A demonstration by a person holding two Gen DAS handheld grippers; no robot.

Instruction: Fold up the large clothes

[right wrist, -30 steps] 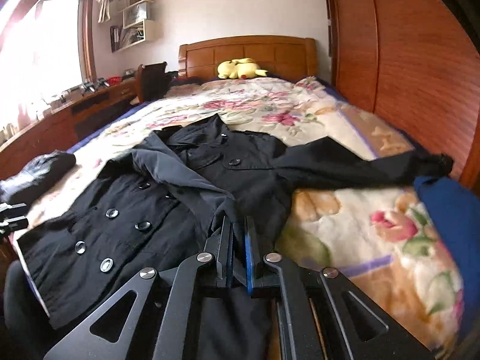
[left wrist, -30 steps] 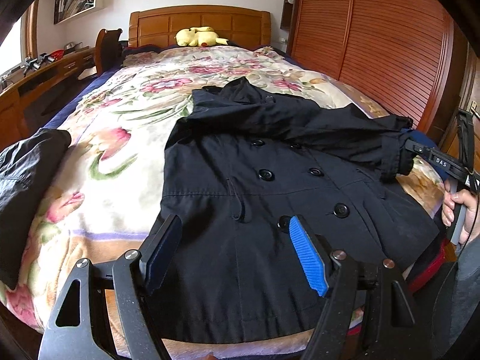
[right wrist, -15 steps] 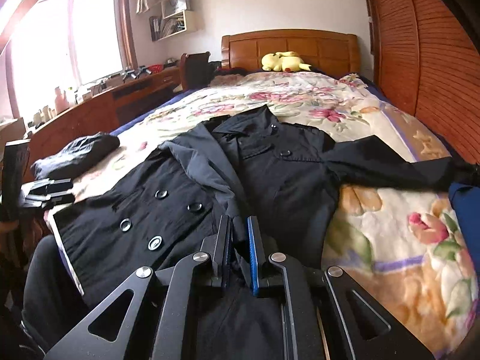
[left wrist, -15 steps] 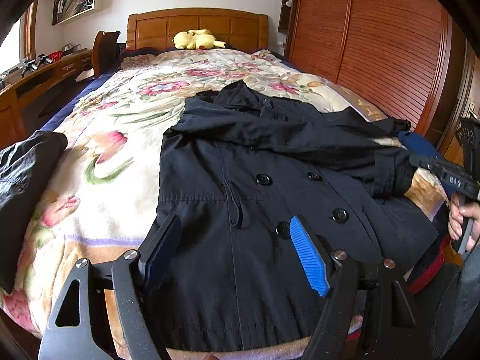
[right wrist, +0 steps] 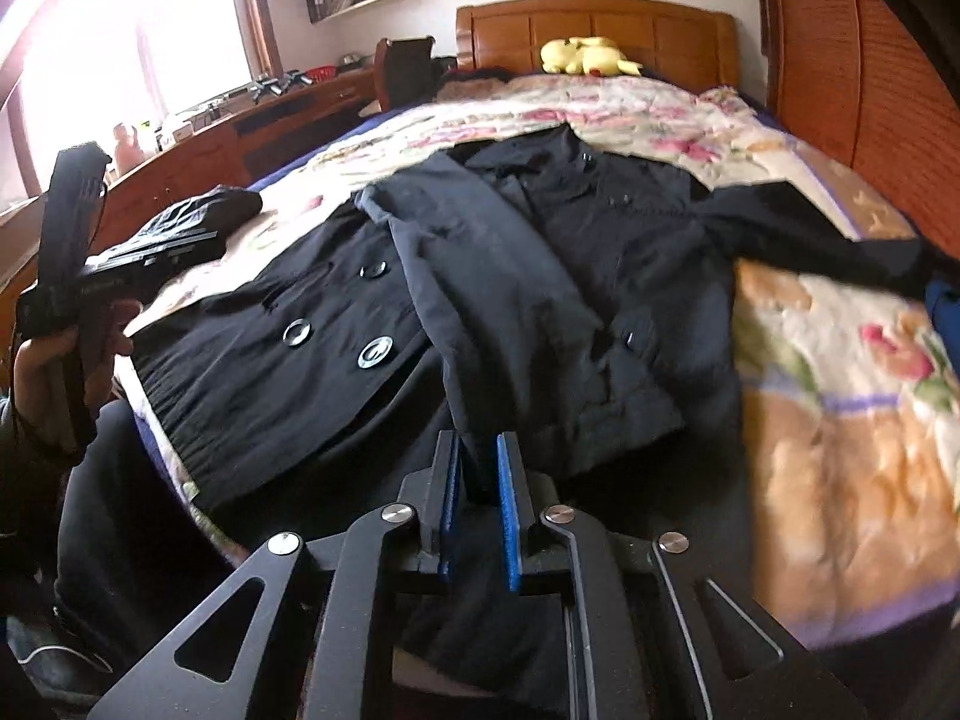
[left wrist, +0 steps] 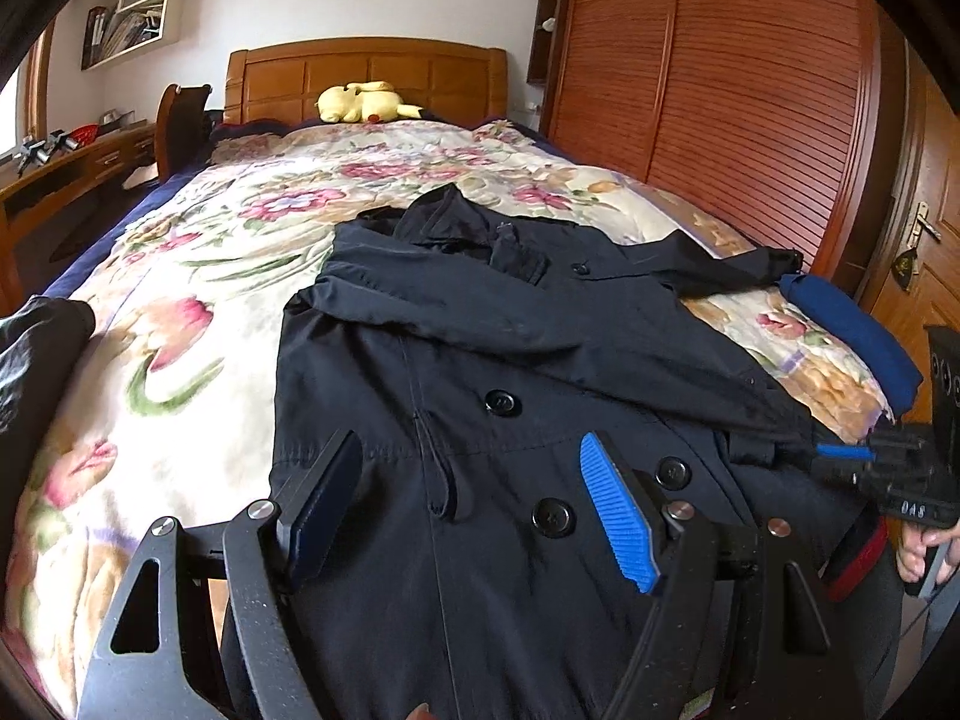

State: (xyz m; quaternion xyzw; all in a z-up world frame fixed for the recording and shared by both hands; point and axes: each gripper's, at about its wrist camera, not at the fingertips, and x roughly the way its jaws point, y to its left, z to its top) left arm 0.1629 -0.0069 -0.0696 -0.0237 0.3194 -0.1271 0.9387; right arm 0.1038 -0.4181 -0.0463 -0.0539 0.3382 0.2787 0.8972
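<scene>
Now the black coat [left wrist: 528, 372] is lying front-up on the floral bedspread [left wrist: 198, 312], one sleeve folded across its chest. Above its hem the left gripper [left wrist: 474, 492] is hovering, angled downward, fingers spread wide with nothing between them. Meanwhile the right gripper [right wrist: 477, 498] is tilting down at the coat's near edge; its jaws, just opening, are standing slightly apart around a fold of cloth.

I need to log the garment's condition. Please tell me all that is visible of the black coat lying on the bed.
The black double-breasted coat of thin woven fabric lies front up on the floral bedspread, collar toward the headboard. One sleeve is folded across the chest; the other stretches sideways. Dark round buttons run in two rows. The right gripper, jaws just opening, has the folded sleeve's cuff between them.
</scene>
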